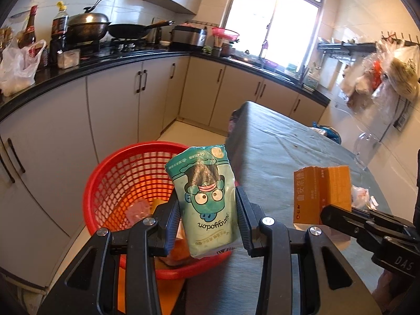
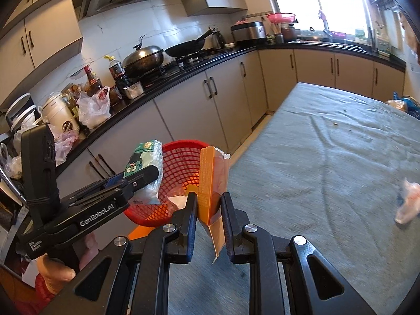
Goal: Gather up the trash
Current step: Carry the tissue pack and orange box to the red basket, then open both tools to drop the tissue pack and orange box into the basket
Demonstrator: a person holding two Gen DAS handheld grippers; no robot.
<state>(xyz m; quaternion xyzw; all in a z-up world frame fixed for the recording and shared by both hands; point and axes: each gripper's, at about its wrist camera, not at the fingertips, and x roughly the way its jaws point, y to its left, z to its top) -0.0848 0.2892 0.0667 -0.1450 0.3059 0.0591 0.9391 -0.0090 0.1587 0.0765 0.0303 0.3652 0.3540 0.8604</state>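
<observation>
Kitchen with beige cabinets and a black countertop (image 1: 110, 63) carrying pans and bottles. A table (image 2: 328, 157) under a wrinkled grey-green cloth bears a crumpled wrapper (image 2: 408, 200). Beside the table's edge sits a red basket (image 1: 126, 178), holding scraps too blurred to identify. The left gripper (image 1: 207, 210) clamps a teal tissue pack (image 1: 207, 199) above the basket. The right gripper (image 2: 208, 204) pinches an orange carton (image 2: 212, 181) near the basket.

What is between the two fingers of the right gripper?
The right gripper is clamped on an orange carton, standing upright between its fingers; the right wrist view shows this. Behind it is the red basket.
</observation>
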